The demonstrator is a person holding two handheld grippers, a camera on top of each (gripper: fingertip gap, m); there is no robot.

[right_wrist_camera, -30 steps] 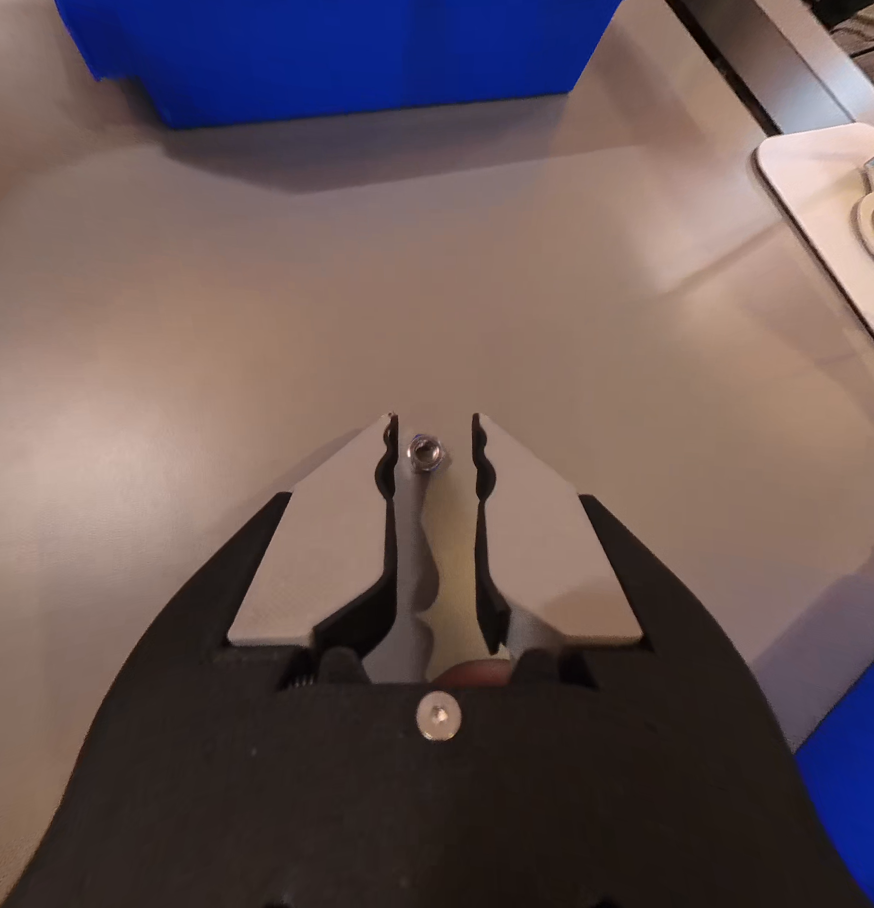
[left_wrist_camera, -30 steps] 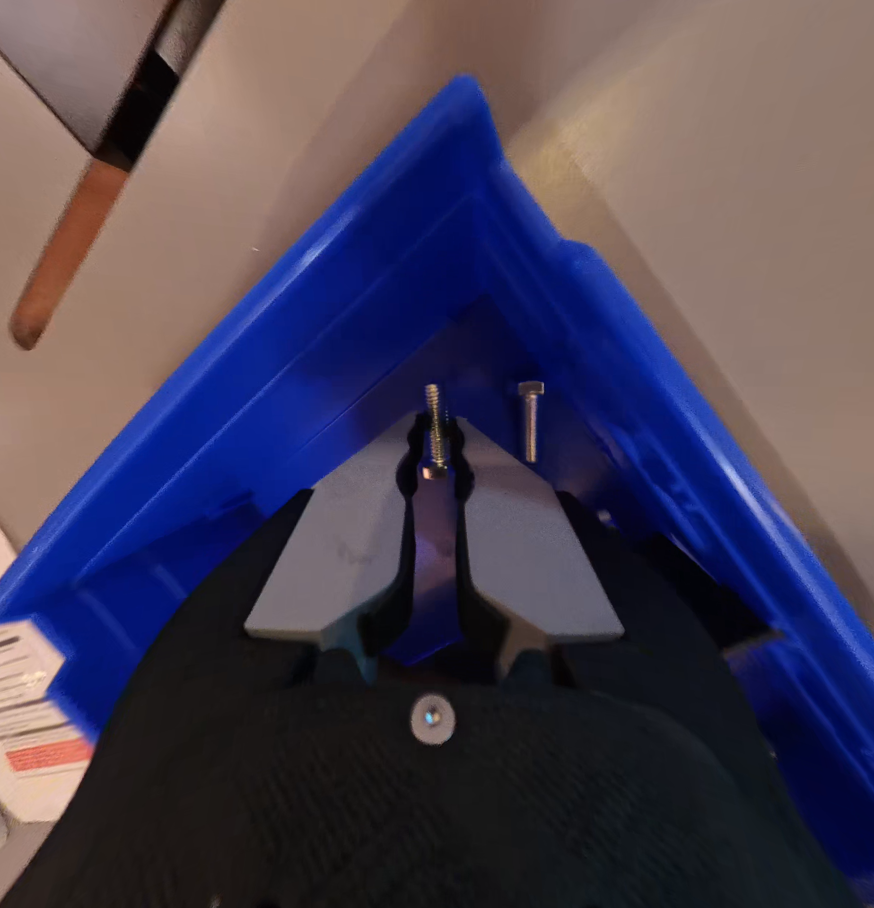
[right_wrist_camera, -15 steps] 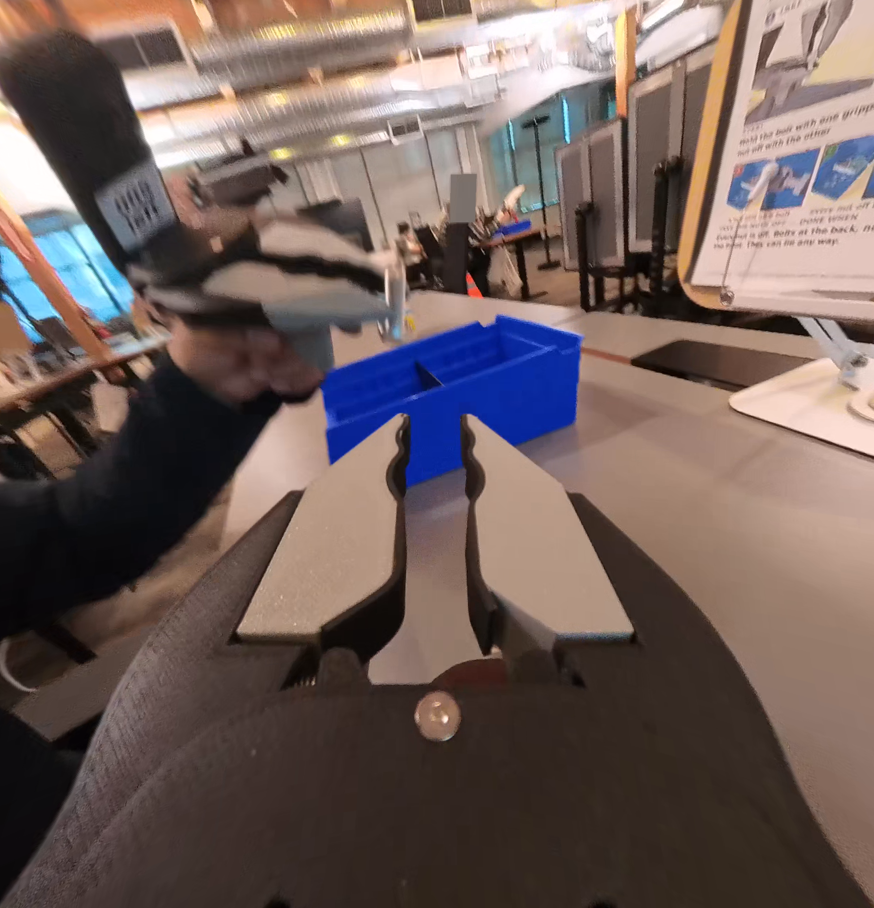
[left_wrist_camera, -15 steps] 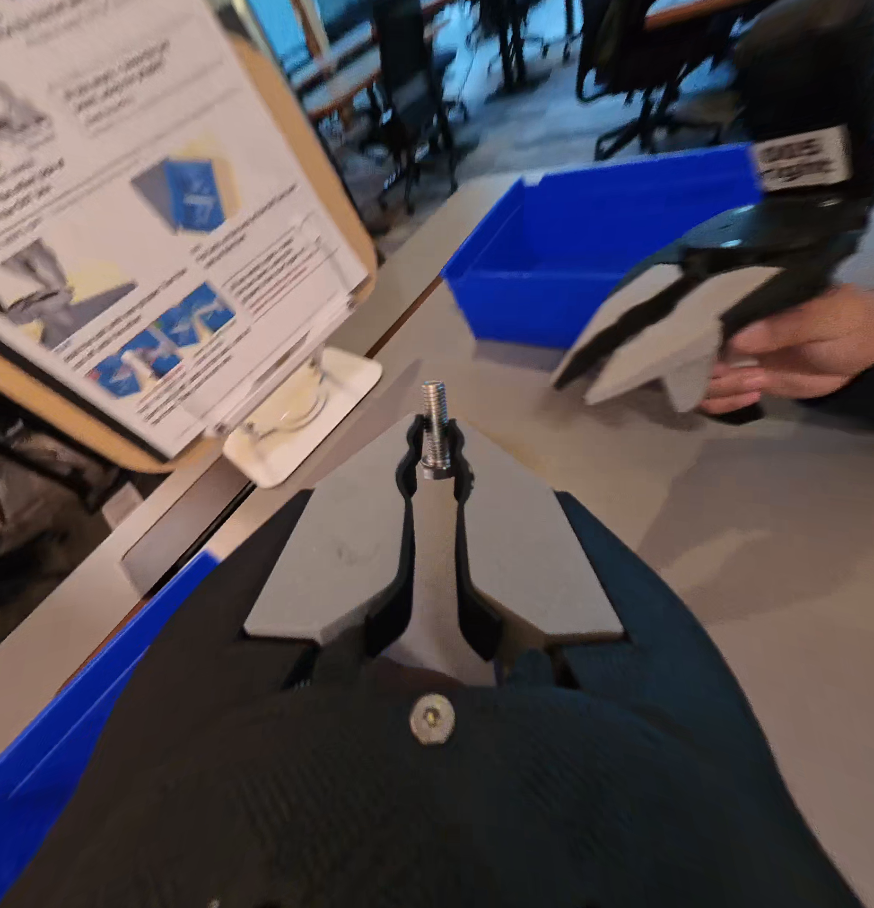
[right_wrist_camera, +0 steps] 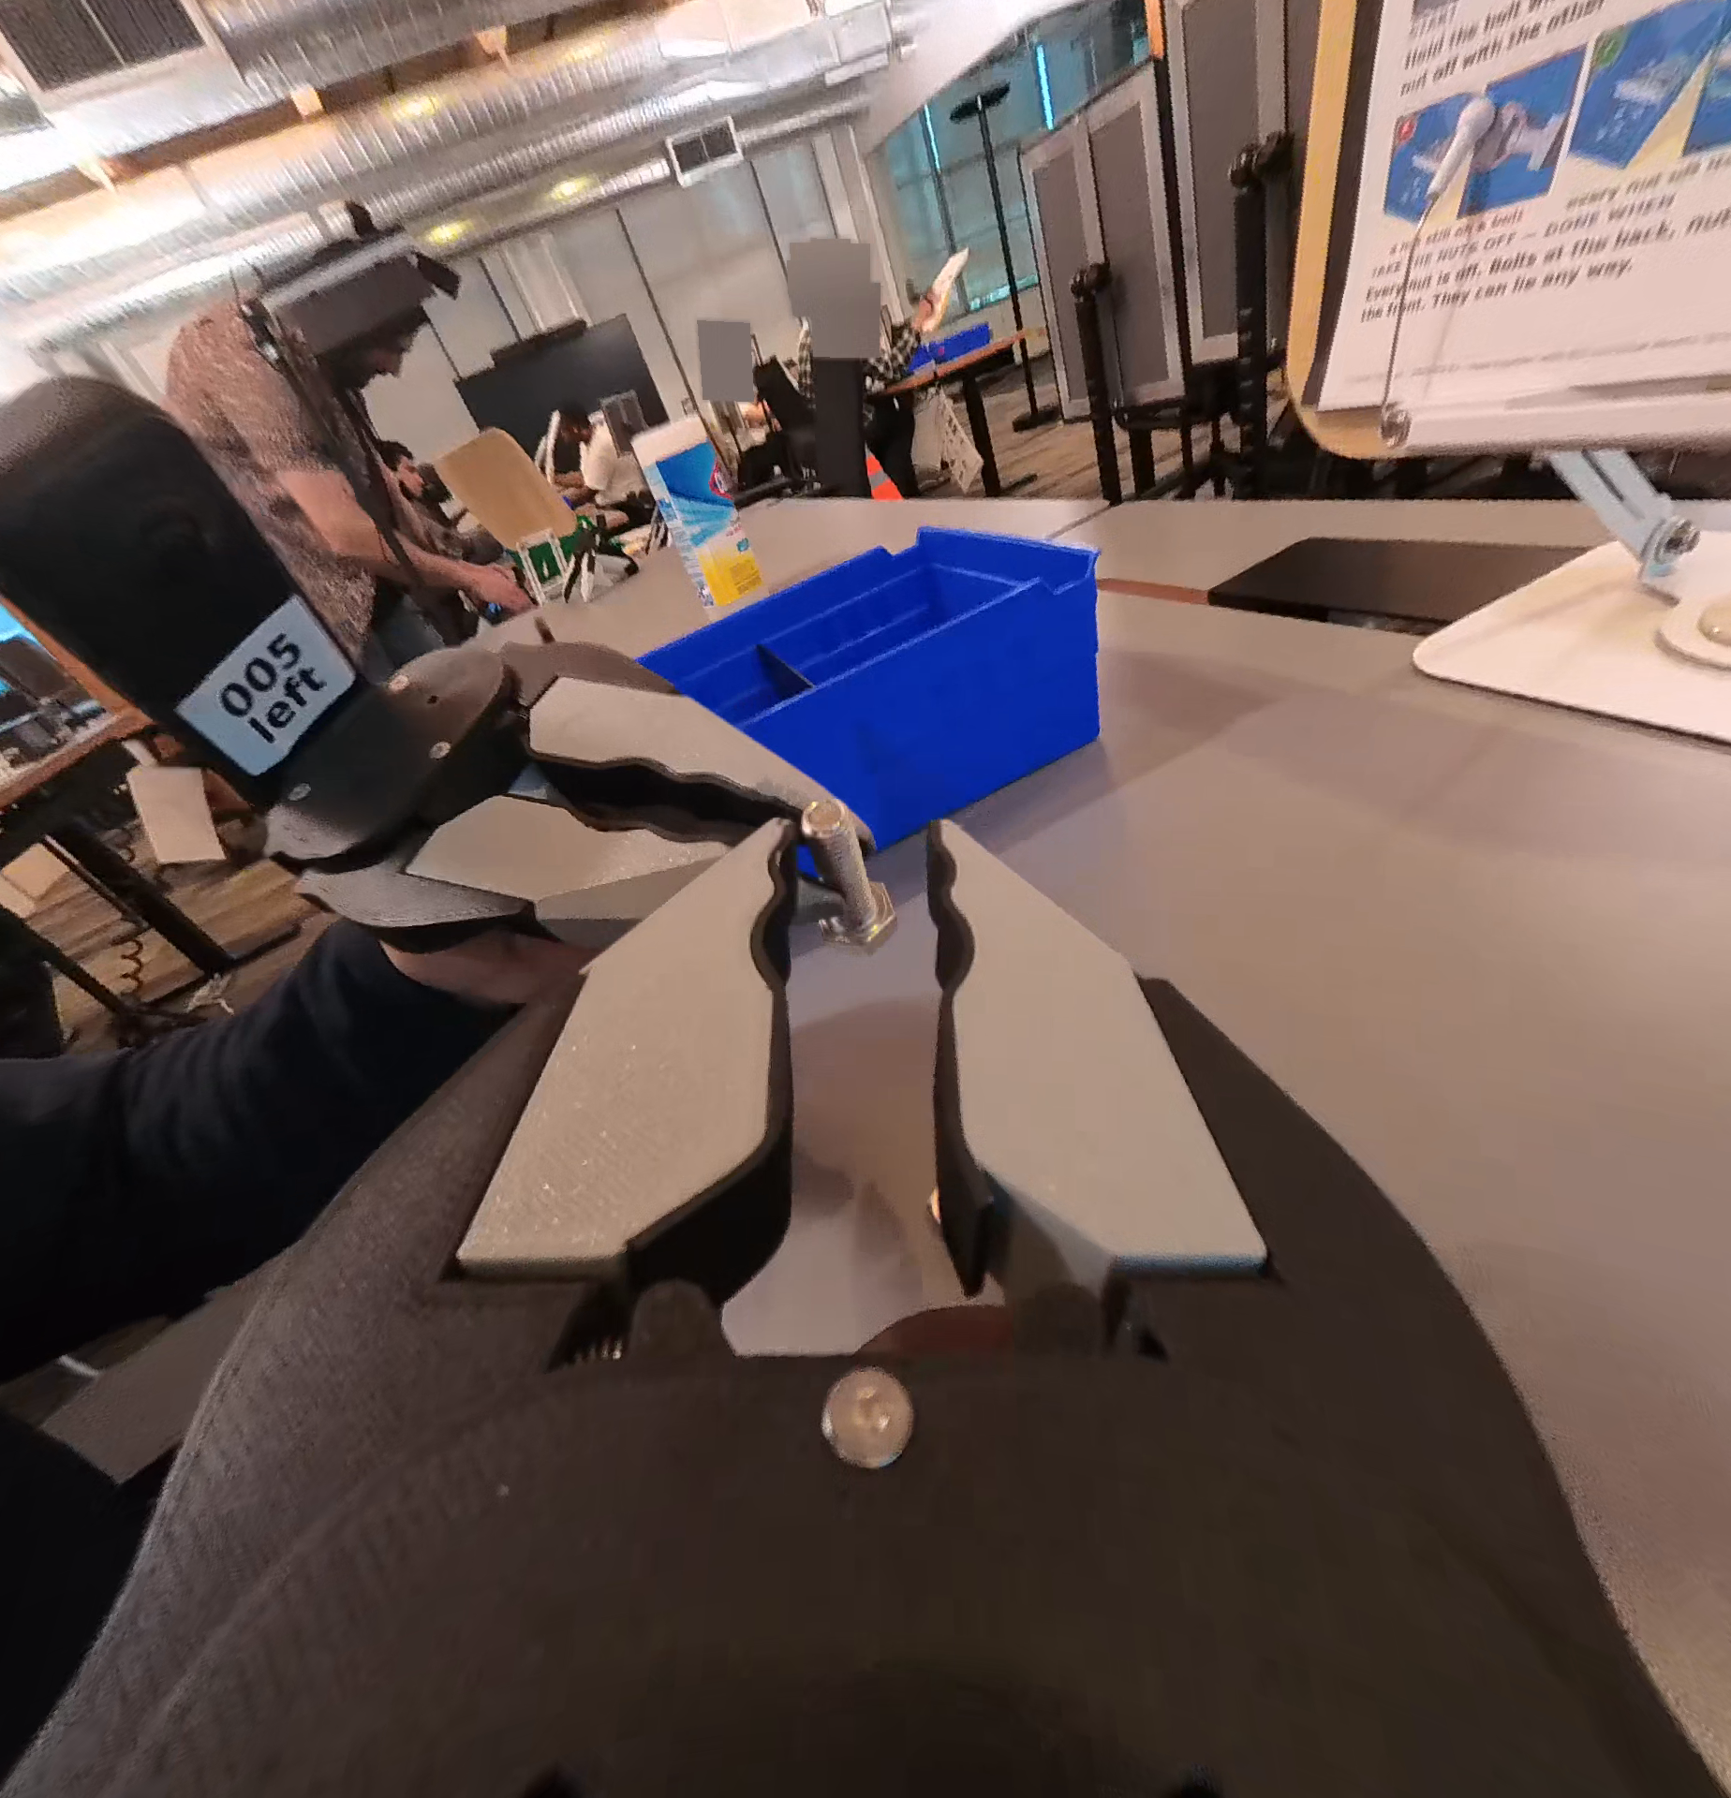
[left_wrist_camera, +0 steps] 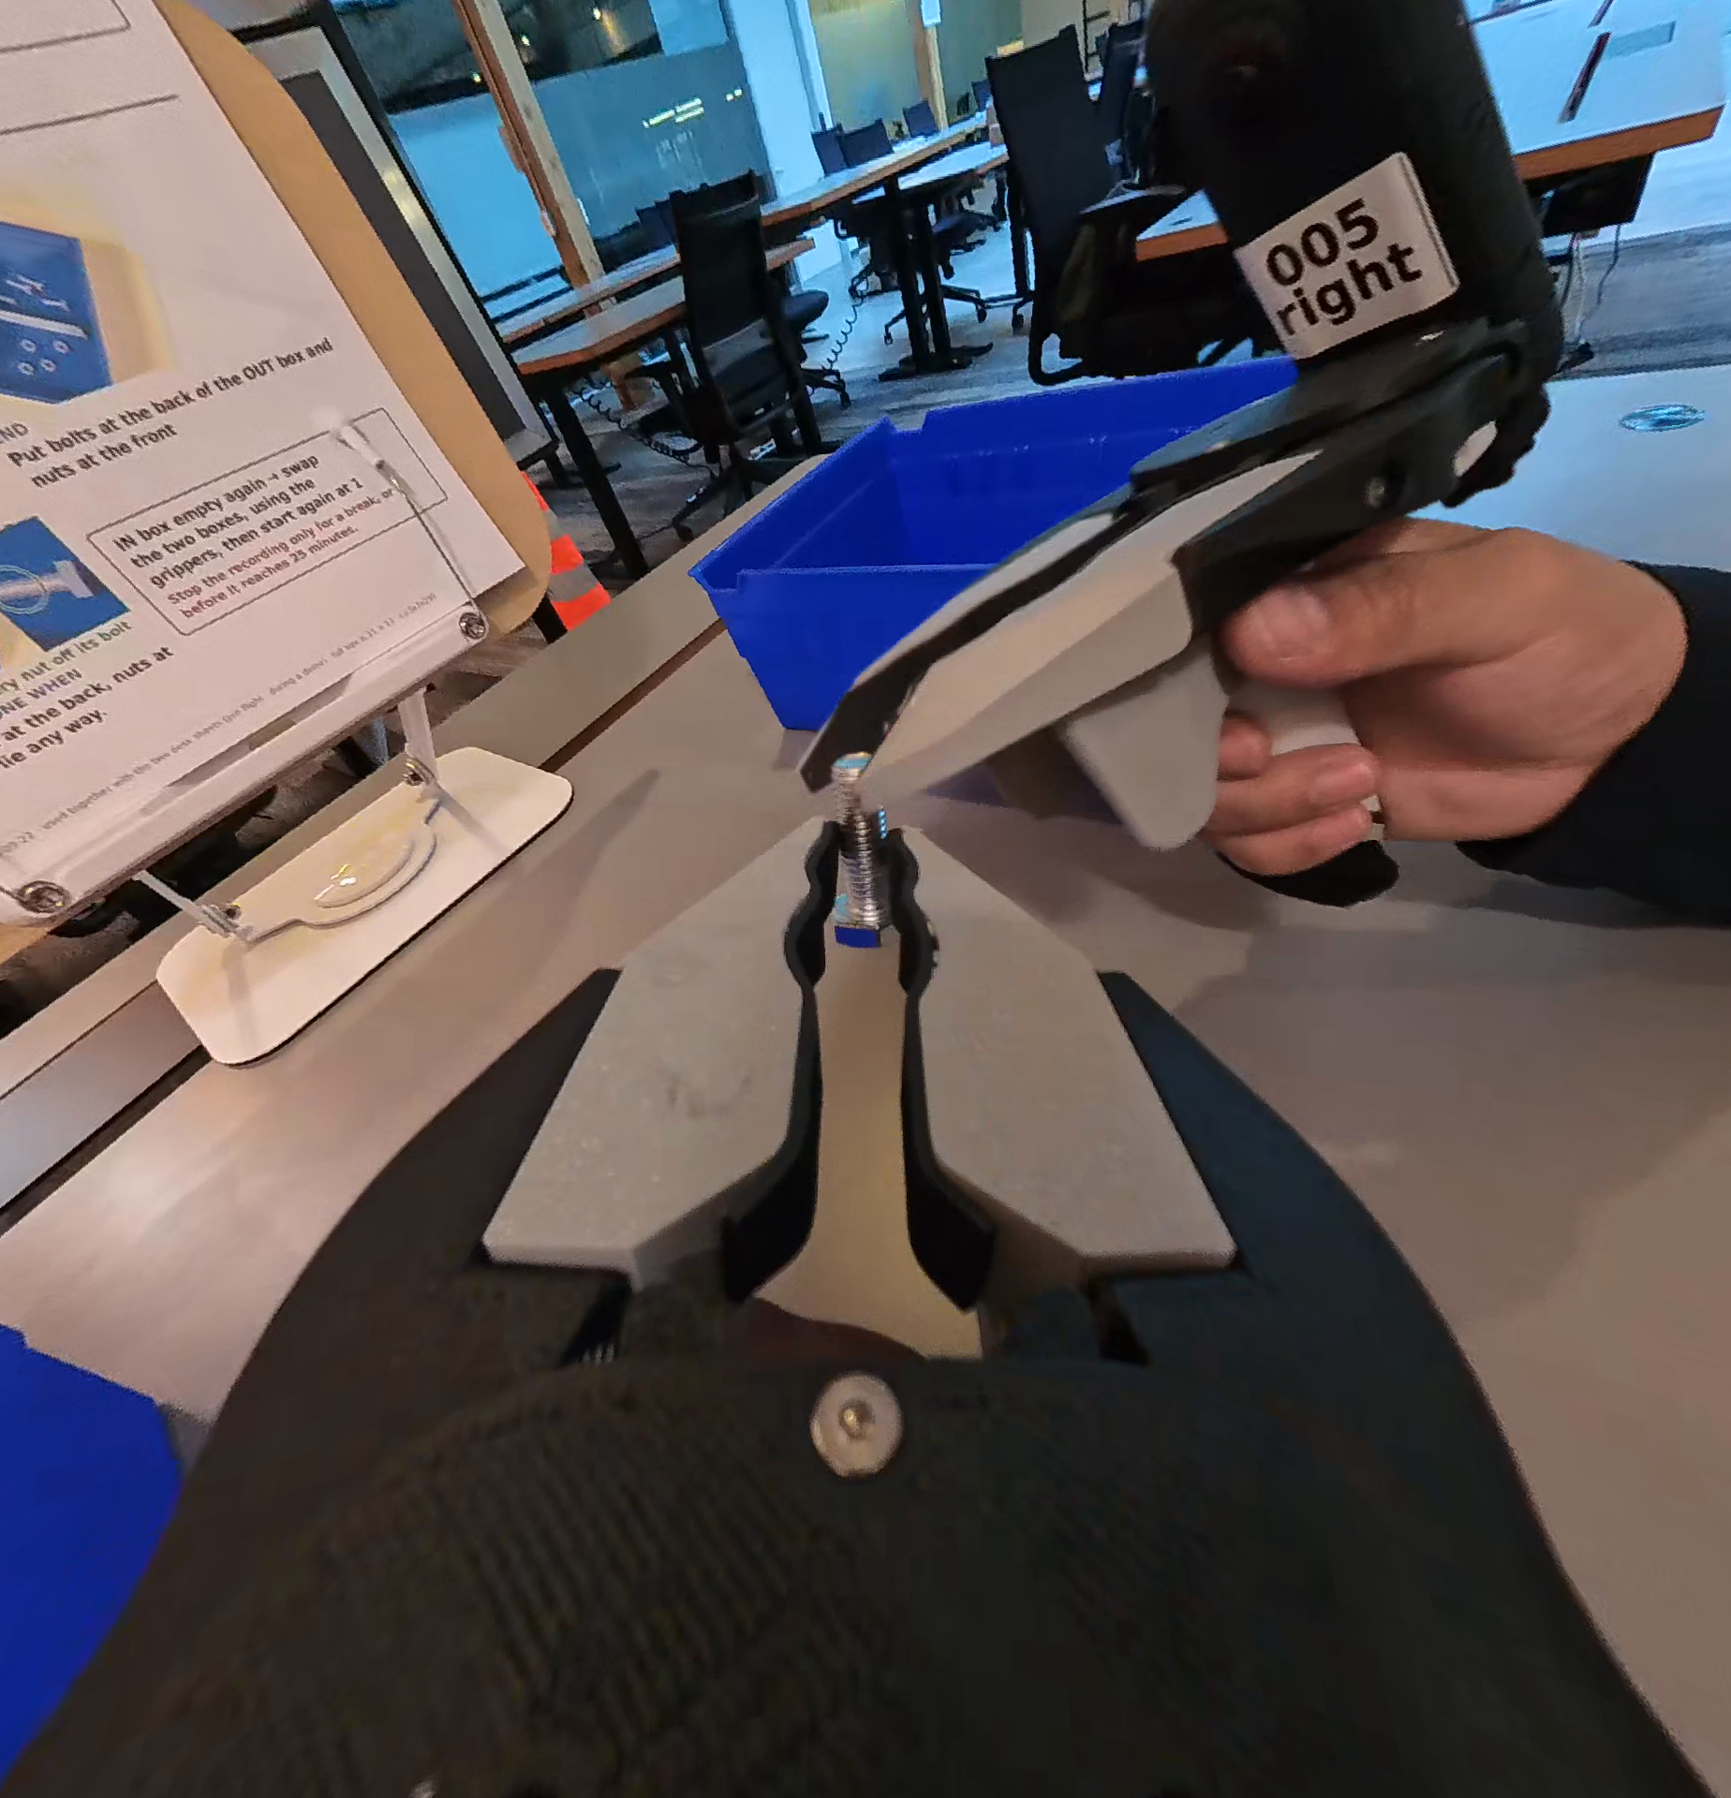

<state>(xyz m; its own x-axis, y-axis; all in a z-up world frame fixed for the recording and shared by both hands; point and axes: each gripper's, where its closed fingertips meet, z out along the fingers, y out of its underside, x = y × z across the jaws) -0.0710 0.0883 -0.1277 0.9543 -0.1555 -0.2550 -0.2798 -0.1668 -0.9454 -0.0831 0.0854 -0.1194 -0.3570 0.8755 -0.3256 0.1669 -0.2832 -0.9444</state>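
1. My left gripper (left_wrist_camera: 857,900) has its fingers (left_wrist_camera: 706,1070) drawn in to a narrow gap, clamped on a bolt (left_wrist_camera: 860,856) right at the tips.
2. The bolt is silvery and threaded. In the left wrist view it stands upright between the tips, with a nut (left_wrist_camera: 863,835) on the thread just above them and its head low in the notch, tinted blue by a reflection.
3. In the right wrist view the bolt (right_wrist_camera: 847,881) leans, and its hex end (right_wrist_camera: 857,927) lies between my right fingertips, touching neither that I can see.
4. My right gripper (right_wrist_camera: 854,876) has its fingers (right_wrist_camera: 647,1090) parted by a moderate gap, wider than the bolt, and holds nothing.
5. From the left wrist view the right gripper (left_wrist_camera: 847,754) comes in from the right in a hand (left_wrist_camera: 1446,701), its tips at the top end of the bolt; I cannot tell from there whether they touch it.
6. Everything is held above a grey table (left_wrist_camera: 1426,1119).
7. Left of the grippers in the left wrist view, a sheet (left_wrist_camera: 161,467) on a white stand (left_wrist_camera: 356,895) sits on the table.
8. Behind the grippers a blue bin (left_wrist_camera: 842,584) rests on the table; the right wrist view shows a divider inside the bin (right_wrist_camera: 939,701).
9. Another blue bin (left_wrist_camera: 54,1518) shows at the lower left edge of the left wrist view.
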